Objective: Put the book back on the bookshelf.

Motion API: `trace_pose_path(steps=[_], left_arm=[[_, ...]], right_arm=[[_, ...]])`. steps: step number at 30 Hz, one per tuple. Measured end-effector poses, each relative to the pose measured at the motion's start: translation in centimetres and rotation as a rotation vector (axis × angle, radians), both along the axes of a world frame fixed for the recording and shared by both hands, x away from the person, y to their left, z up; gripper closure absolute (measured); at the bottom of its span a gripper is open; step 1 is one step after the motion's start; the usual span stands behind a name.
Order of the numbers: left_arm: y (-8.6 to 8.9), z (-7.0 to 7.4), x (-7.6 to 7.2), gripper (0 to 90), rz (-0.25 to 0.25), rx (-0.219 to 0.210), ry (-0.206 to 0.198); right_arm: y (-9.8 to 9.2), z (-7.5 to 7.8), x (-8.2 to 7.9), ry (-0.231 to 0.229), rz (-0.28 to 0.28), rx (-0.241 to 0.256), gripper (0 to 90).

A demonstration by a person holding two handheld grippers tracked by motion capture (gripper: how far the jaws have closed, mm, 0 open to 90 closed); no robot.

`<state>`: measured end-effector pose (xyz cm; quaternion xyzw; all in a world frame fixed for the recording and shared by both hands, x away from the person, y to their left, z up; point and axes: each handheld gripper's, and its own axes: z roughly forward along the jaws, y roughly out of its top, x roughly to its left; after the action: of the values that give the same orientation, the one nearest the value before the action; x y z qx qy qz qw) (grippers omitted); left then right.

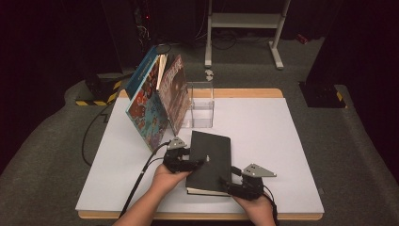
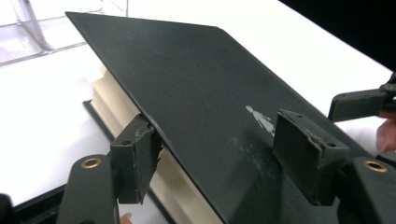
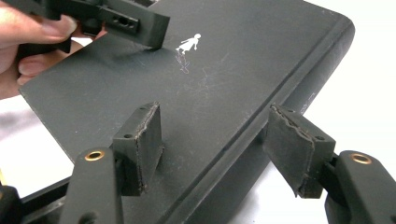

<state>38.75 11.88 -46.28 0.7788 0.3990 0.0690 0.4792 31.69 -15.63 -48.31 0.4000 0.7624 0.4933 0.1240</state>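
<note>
One black book (image 1: 211, 161) lying flat on the tabletop (image 1: 263, 136), three picture books (image 1: 157, 101) standing tilted together, one clear plastic box (image 1: 201, 105), two tongs, left (image 1: 200, 162) and right (image 1: 230, 184), two hands

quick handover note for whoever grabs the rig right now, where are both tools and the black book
Left tool: jaws open, straddling the raised front cover's edge of the black book, one jaw under the cover, one above; cover is lifted off the cream pages.
Right tool: jaws open, spanning the book's spine corner, not clamped.
The book lies near the table's front edge. Two picture books lean upright against a clear stand at the back.
Done: book approached, cover partly raised.
Left, likely: grip the book and stand it with the others.
</note>
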Motion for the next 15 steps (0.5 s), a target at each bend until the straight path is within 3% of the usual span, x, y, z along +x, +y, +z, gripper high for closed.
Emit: trace_pose_path(steps=[10,15], left_arm=[[-0.41,-0.13,0.91,31.7,-0.043,-0.007,0.05],[-0.57,-0.32,0.97,30.3,-0.044,-0.01,0.051]], right_arm=[[-0.01,-0.03,-0.01,0.0,0.0,0.002,35.7],[0.08,-0.06,-0.03,-0.006,-0.003,-0.005,35.6]])
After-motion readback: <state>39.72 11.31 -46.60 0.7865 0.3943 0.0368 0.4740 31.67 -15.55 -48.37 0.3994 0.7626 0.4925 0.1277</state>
